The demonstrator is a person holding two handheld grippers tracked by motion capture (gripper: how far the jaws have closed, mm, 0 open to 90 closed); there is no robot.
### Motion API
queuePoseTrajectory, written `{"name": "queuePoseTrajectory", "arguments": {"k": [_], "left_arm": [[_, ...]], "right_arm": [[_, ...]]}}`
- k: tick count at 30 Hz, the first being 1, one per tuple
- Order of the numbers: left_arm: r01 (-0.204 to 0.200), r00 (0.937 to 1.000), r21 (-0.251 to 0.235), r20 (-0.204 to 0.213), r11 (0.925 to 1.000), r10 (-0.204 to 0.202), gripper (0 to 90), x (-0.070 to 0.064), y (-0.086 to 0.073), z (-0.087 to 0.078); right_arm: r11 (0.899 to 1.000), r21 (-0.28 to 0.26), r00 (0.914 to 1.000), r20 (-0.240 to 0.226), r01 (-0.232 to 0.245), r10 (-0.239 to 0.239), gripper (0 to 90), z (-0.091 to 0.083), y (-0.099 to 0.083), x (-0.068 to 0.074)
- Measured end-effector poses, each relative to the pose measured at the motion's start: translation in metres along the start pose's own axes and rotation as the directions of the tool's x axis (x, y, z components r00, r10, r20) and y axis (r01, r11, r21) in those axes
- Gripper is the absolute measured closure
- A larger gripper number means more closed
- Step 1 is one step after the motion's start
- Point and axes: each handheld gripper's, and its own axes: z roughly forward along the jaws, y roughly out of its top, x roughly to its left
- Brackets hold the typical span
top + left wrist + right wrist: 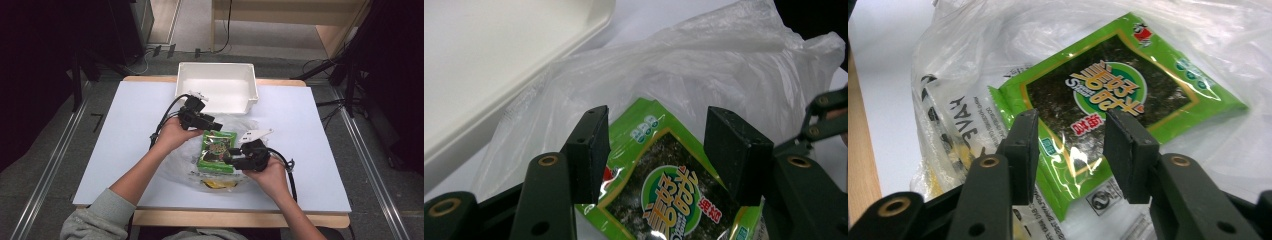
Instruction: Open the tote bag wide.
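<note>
Black jaws of the right gripper (1070,150) and left gripper (651,150) both gape, empty, over the green seaweed packet (218,150) on the clear plastic bag (724,65). Pinch bag film only, not packet.

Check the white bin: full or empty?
Empty. The white bin at the table's far edge shows a bare floor; the green packet lies on the plastic bag outside it.
</note>
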Motion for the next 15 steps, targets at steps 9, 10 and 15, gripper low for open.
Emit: {"name": "queuePoseTrajectory", "arguments": {"k": [9,10,15], "left_arm": [[0.010,0.9997,-0.011,0.022,0.9999,-0.010,36.6,-0.005,-0.017,-0.010],[0.016,0.9996,-0.004,0.025,0.9999,-0.016,35.8,-0.006,-0.019,-0.012],[0.018,0.9995,-0.020,0.028,0.9996,-0.018,34.8,-0.010,-0.029,-0.021]], "right_arm": [[1.000,-0.013,0.9994,0.024,-0.025,0.025,45.3,-0.005,-0.003,-0.004],[1.000,-0.014,0.9994,0.022,-0.028,0.028,45.1,-0.005,-0.003,-0.004],[0.999,-0.019,0.9990,0.031,-0.032,0.033,44.4,-0.007,-0.003,-0.003]]}}
